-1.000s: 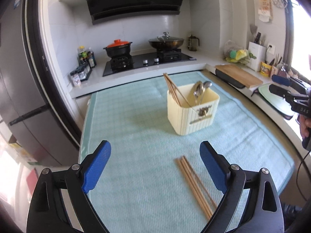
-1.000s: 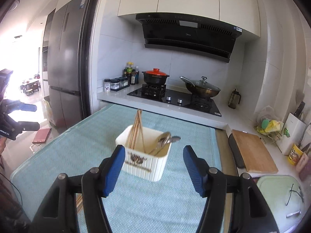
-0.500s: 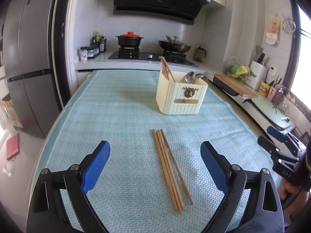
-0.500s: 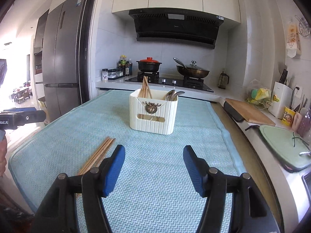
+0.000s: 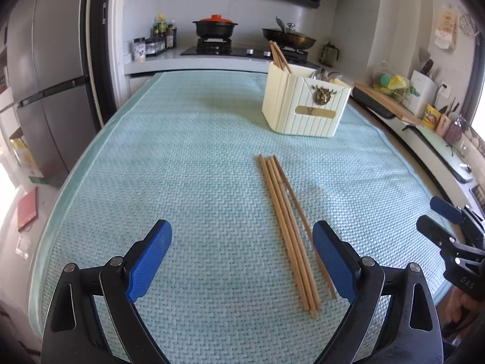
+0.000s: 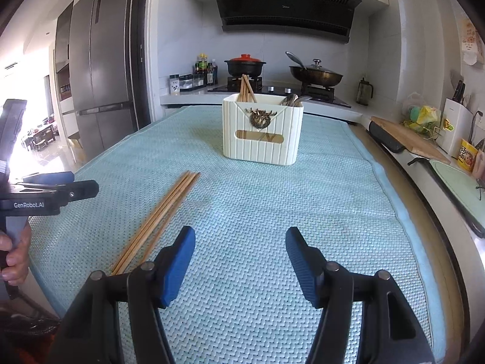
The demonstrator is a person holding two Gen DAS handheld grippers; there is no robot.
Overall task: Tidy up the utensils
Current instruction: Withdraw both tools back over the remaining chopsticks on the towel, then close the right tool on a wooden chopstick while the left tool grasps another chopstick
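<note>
Our left gripper (image 5: 242, 251) hung wide over the mat (image 5: 188, 151); loose chopsticks (image 5: 288, 233) lay partly hidden behind its right finger. The holder (image 5: 306, 103) stood beyond, its spoons (image 6: 293, 99) barely showing. Our right gripper (image 6: 240, 253) gaped empty.

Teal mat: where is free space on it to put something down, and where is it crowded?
The teal mat is bare left of the loose chopsticks, up to its left edge, and also right of them, in front of the cream holder. The crowded part is the chopsticks strip. Both tools, left and right, hover open.
</note>
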